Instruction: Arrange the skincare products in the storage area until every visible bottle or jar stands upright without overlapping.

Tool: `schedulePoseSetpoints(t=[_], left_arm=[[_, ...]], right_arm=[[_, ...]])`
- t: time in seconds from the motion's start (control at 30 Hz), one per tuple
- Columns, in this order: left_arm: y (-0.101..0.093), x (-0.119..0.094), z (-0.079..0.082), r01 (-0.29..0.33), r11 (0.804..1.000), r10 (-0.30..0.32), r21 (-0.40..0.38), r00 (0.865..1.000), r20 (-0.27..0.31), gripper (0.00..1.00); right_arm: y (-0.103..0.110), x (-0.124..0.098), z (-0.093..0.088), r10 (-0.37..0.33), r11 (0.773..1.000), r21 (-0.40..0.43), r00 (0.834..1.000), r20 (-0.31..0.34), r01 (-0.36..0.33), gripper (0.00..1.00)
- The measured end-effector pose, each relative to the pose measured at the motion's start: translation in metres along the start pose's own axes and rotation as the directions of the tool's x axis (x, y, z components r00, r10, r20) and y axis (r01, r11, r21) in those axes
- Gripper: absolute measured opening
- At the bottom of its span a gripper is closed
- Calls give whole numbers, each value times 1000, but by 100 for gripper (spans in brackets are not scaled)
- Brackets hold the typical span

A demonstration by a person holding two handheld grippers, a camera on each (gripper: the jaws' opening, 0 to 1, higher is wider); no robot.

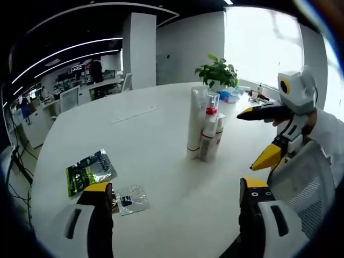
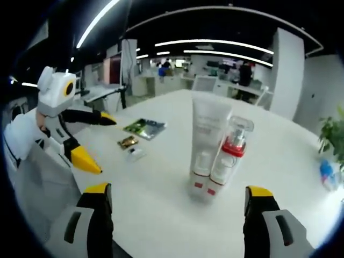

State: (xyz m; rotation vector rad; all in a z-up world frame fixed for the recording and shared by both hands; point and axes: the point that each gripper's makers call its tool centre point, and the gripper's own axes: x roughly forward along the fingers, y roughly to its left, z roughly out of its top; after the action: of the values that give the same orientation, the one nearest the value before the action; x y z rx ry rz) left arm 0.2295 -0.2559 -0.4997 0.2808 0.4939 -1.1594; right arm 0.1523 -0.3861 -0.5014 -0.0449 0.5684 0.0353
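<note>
A tight group of skincare products stands upright on the white table (image 1: 150, 140): a tall white tube (image 1: 195, 122), a clear pump bottle with a red collar (image 1: 212, 110) and small white bottles with red labels (image 1: 209, 141). The right gripper view shows the same tube (image 2: 208, 140), pump bottle (image 2: 234, 141) and small bottles (image 2: 200, 173) straight ahead. My left gripper (image 1: 177, 189) is open, well short of the group. My right gripper (image 2: 177, 194) is open too, empty, facing the group. The right gripper (image 1: 263, 134) enters the left gripper view beside the products.
A green sachet (image 1: 90, 171) and a small clear sachet (image 1: 130, 199) lie near my left jaw; they also lie as sachets (image 2: 144, 128) in the right gripper view. A potted plant (image 1: 217, 72) and small items stand at the far edge. A mesh chair (image 1: 301, 183) is at right.
</note>
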Motion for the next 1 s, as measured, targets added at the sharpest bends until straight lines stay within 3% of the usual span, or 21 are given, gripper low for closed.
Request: schedulePoseSetpoints(t=[0.2,0.5,0.83,1.0], left_arm=[[0,-9,-1,5,1000,-5,17,1000,2,99],[-1,-24,-14,0,1000,-1,-27,1000,-14,99],[26,-43,-12,-65,997,65,-48,998,11,99],[27,-47,-13,-69,996,69,-50,998,11,99]], right_arm=[[2,-4,-1,-9,1000,-14,1000,-3,9,100],[9,-8,3,-4,1000,-12,1000,11,4,100],[13,-11,12,-14,1000,-21,1000,27,14,100],[17,-10,17,-9,999,-34,1000,28,10,100]])
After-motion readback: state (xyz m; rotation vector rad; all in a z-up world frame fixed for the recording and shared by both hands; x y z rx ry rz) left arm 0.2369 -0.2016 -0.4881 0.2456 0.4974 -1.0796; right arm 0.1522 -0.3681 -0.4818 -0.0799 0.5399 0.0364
